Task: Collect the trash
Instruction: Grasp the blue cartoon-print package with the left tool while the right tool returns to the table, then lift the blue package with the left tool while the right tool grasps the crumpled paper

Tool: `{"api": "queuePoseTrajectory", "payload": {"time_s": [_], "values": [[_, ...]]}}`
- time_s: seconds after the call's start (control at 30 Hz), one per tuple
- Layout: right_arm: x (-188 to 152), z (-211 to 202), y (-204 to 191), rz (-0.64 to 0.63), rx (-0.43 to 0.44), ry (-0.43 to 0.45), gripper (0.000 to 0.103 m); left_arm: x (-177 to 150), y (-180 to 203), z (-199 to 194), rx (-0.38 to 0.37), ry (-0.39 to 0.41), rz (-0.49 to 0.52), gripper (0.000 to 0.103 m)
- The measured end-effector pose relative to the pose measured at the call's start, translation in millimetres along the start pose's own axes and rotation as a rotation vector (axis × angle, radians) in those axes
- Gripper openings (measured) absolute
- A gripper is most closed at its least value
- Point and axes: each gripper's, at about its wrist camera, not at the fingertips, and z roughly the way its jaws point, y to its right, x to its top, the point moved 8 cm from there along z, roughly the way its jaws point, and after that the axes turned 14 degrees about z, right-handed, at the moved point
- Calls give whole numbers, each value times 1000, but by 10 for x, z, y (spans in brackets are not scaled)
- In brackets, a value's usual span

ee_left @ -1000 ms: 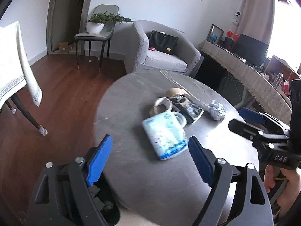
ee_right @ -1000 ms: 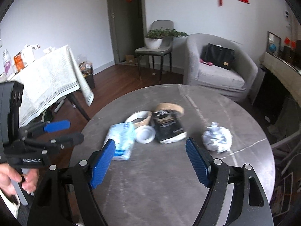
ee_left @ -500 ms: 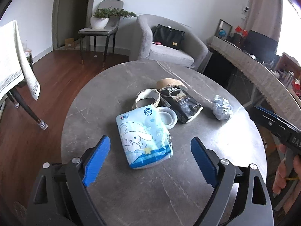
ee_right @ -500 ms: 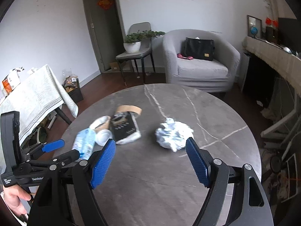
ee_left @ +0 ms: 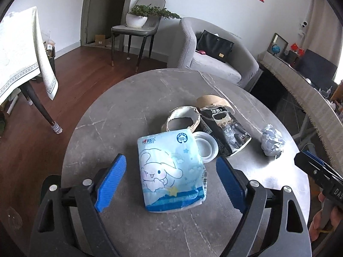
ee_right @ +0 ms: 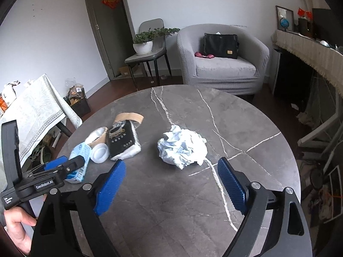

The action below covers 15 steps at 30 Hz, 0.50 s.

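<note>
On the round grey table point(ee_left: 133, 111) lies a blue cartoon tissue pack point(ee_left: 171, 171). My left gripper point(ee_left: 170, 165) straddles it, jaws closing a little, pads apart from its sides. Behind it sit a white lid point(ee_left: 204, 147), a torn tape ring point(ee_left: 182, 117), a black wrapper point(ee_left: 227, 132) and a brown cardboard ring point(ee_left: 212, 101). A crumpled paper ball point(ee_right: 182, 147) rests just beyond my right gripper point(ee_right: 171, 163), whose jaws are opening with nothing between them. The paper ball point(ee_left: 271, 142) also shows in the left wrist view.
A grey armchair point(ee_right: 223, 64) with a black bag stands behind the table. A chair with a potted plant point(ee_left: 137, 19) is by the door. A cloth-covered table point(ee_left: 19, 53) is at the left, a long sideboard point(ee_right: 310, 49) at the right.
My left gripper moved forward and down until the tissue pack lay between its jaws. My right gripper swung right from the pile to the paper ball and its jaws spread wider.
</note>
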Motion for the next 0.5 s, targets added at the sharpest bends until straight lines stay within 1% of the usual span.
{"api": "queuePoseTrajectory", "payload": {"time_s": [0.13, 0.2, 0.3, 0.33, 0.5], "values": [[11, 53, 62, 36, 1, -13, 92, -13, 20, 24, -3, -15, 11, 80], [22, 88, 91, 53, -8, -18, 92, -17, 30, 33, 3, -18, 30, 71], [35, 143, 109, 80, -9, -24, 92, -21, 15, 21, -3, -19, 39, 64], [38, 168, 107, 90, -7, -28, 92, -15, 2, 18, -18, -18, 33, 58], [39, 289, 53, 86, -22, -40, 93, -1, -79, -13, -34, -11, 14, 56]]}}
